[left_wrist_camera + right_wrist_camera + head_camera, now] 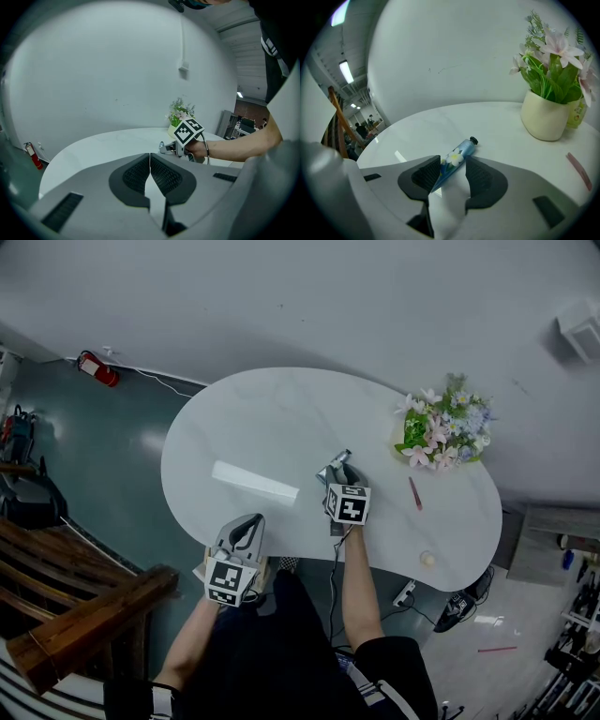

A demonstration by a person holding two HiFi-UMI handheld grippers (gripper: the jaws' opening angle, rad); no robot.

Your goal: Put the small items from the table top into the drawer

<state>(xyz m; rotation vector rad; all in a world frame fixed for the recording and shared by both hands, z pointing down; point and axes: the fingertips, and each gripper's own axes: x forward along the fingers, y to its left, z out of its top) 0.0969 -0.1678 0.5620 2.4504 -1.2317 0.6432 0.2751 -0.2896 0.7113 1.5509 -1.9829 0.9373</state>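
While the left gripper point(150, 158) is clenched empty, the right gripper point(453, 164) gapes wide around a blue tube point(461, 149) on the table point(487, 124).

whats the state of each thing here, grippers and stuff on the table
left gripper: shut, empty
right gripper: open, nothing gripped
blue tube: lying on the table between the right jaws, cap on
flower pot: upright
pink stick: lying flat
small round item: resting near the table edge
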